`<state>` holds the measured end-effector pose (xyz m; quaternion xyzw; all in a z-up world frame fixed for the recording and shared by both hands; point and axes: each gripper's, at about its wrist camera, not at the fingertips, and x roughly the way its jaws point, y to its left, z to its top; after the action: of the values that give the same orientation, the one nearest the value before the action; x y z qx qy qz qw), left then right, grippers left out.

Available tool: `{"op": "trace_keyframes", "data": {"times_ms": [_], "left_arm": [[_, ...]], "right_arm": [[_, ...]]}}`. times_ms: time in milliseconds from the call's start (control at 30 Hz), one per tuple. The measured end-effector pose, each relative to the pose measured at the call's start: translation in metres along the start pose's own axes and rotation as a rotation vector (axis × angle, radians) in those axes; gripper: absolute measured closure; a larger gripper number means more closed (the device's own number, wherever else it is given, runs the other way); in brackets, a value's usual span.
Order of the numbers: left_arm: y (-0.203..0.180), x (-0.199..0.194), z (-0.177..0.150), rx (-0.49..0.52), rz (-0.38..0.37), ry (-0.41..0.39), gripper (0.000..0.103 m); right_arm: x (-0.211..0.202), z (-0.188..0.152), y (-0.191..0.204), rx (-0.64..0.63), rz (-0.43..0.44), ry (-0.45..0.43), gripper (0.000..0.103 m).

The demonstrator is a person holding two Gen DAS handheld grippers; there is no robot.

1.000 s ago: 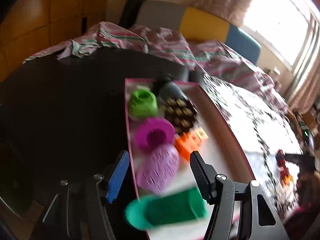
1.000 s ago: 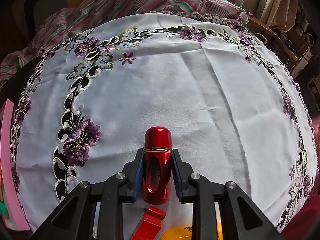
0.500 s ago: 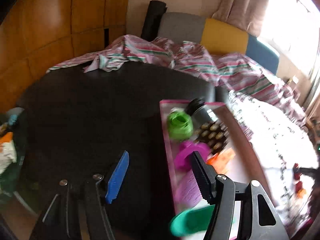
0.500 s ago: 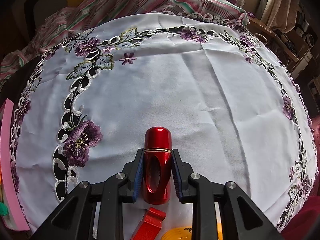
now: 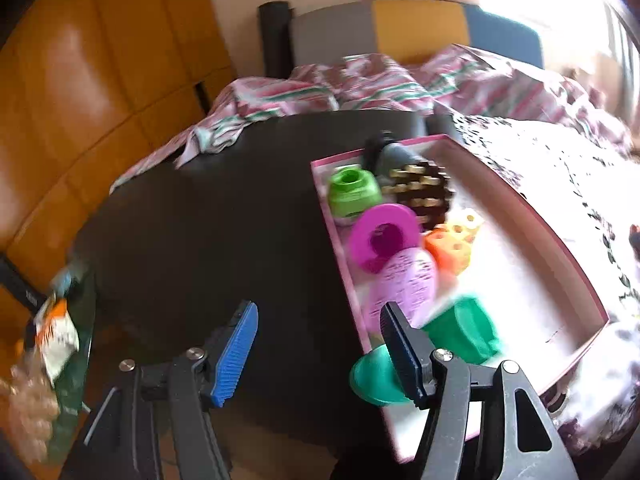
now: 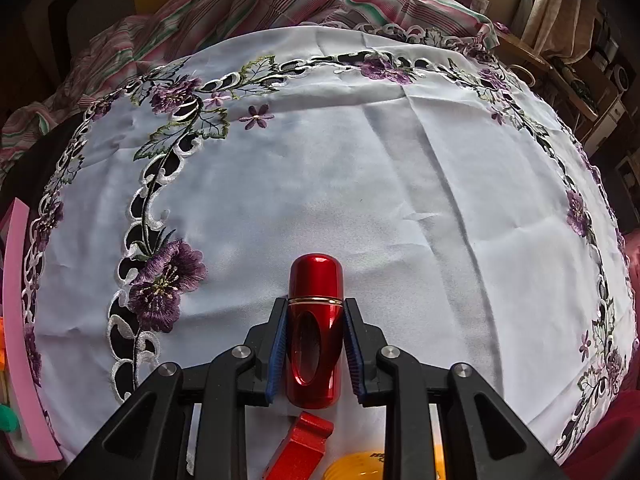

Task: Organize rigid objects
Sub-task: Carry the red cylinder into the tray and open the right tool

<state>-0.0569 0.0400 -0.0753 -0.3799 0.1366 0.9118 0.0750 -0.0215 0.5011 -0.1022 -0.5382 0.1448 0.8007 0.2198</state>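
My right gripper [image 6: 315, 312] is shut on a shiny red capsule-shaped case [image 6: 316, 340], held just above the white embroidered cloth [image 6: 360, 184]. My left gripper [image 5: 320, 354] is open with nothing between its fingers. It hangs over the dark table [image 5: 208, 232], just left of the pink-rimmed tray [image 5: 560, 264]. In the tray lie a light green cylinder [image 5: 354, 192], a magenta ring [image 5: 384, 240], a purple oval piece [image 5: 404, 288], an orange block [image 5: 448, 248], a dark studded piece [image 5: 420, 196] and a green cup-like piece [image 5: 464, 332].
A red flat piece [image 6: 300, 444] and a yellow round thing [image 6: 360, 468] lie under the right gripper. The pink tray edge [image 6: 16, 320] shows at far left. Striped fabric [image 5: 304, 96] is bunched behind the table. A bag of packets [image 5: 52, 336] sits at lower left.
The left gripper swung left off the tray, then partly back and rolled. The tray now sits to its right instead of under its fingers. The right gripper and red case have not moved.
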Motion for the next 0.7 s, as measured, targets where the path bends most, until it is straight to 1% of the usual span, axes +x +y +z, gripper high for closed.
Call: {"op": "trace_keyframes", "data": {"times_ms": [67, 167, 267, 333, 367, 433, 567, 633, 700], "left_arm": [[-0.007, 0.001, 0.004, 0.007, -0.004, -0.012, 0.038], [-0.009, 0.004, 0.013, -0.017, -0.049, 0.0, 0.038], [-0.012, 0.005, 0.016, -0.02, -0.053, 0.002, 0.038], [-0.008, 0.004, 0.015, -0.046, -0.065, 0.013, 0.034], [-0.004, 0.003, 0.015, -0.071, -0.077, 0.019, 0.031], [0.006, 0.0, 0.013, -0.125, -0.084, 0.019, 0.028], [0.026, -0.005, 0.011, -0.204, -0.07, 0.012, 0.027], [0.032, -0.007, 0.01, -0.221, -0.061, 0.01, 0.027], [0.039, -0.009, 0.007, -0.234, -0.052, 0.007, 0.027]], "right_arm": [[0.0, 0.0, 0.0, -0.001, 0.0, 0.0, 0.077], [0.001, 0.0, 0.001, 0.001, 0.001, 0.0, 0.077], [0.001, 0.0, 0.0, 0.007, 0.006, 0.0, 0.077], [0.001, 0.0, 0.0, 0.007, 0.007, -0.001, 0.077], [0.001, 0.0, 0.0, 0.008, 0.007, -0.001, 0.077], [0.0, -0.001, -0.001, 0.012, 0.008, -0.006, 0.077], [-0.012, 0.001, -0.005, 0.035, 0.011, -0.063, 0.077], [-0.024, 0.001, -0.005, 0.042, 0.047, -0.109, 0.077], [-0.035, 0.002, 0.002, 0.013, 0.085, -0.161, 0.077]]}}
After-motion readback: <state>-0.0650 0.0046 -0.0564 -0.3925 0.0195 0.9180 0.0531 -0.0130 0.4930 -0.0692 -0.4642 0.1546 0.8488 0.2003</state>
